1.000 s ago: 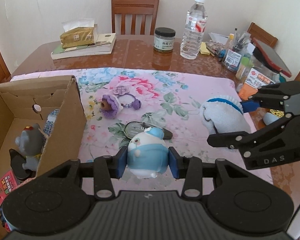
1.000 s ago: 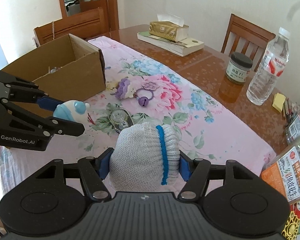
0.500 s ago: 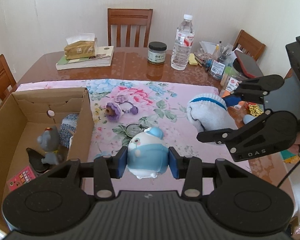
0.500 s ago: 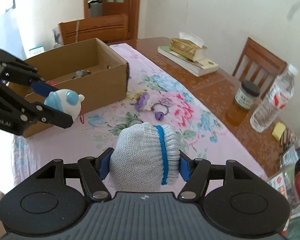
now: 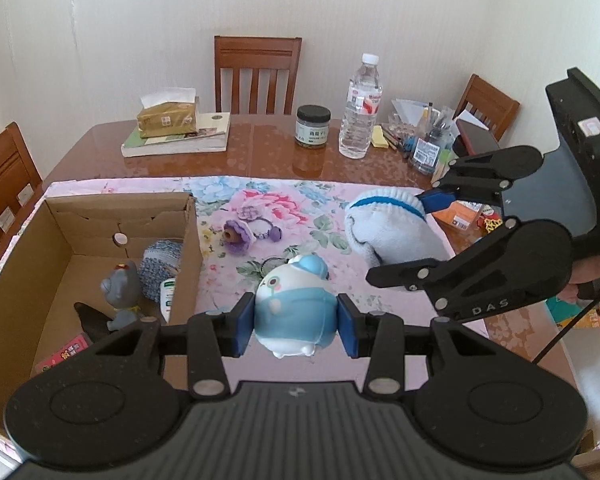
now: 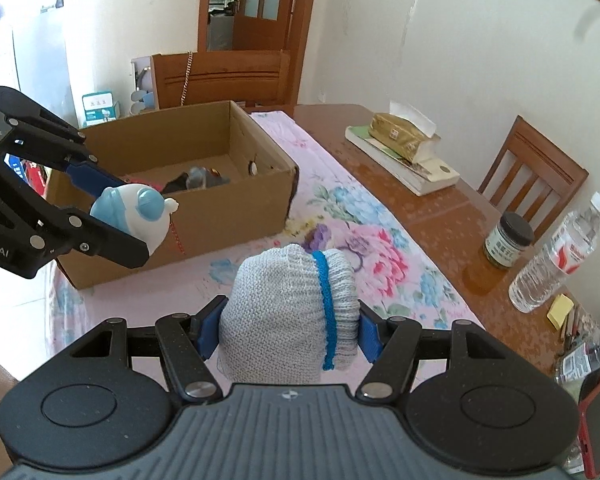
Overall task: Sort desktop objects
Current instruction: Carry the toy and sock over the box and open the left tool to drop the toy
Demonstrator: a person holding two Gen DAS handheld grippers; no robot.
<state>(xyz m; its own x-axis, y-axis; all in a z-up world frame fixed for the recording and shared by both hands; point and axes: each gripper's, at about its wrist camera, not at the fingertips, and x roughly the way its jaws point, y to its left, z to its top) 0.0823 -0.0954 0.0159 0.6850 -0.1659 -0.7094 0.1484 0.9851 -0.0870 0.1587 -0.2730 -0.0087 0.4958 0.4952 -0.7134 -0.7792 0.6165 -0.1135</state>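
Left wrist view: left gripper is clamping a blue-white round toy, pads pressing both its sides, toy hanging clear above the floral cloth, just right of the cardboard box. Right gripper is showing at right, jaws squeezing a grey knit glove w/ blue band, also off the cloth. This view alone is looking into the box: 1 grey figurine, 1 blue-grey knit item, 1 white bottle, 1 red card. On cloth btwn box and glove: 1 purple flower charm w/ ring. Far side of table: 1 tissue pack sitting on books, 1 dark-lidded jar, 1 water bottle, cluttered pen pots at far right. 3 chairs showing, incl. 1 at far middle.

Right wrist view: right gripper is gripping the glove close up, pads touching both sides. Left gripper is at left w/ the toy hanging in front of the box near wall. Only this view is giving a door behind the box and 1 chair beside it. Box contents mostly hidden here. Jar, water bottle, tissue pack are lying to the right.
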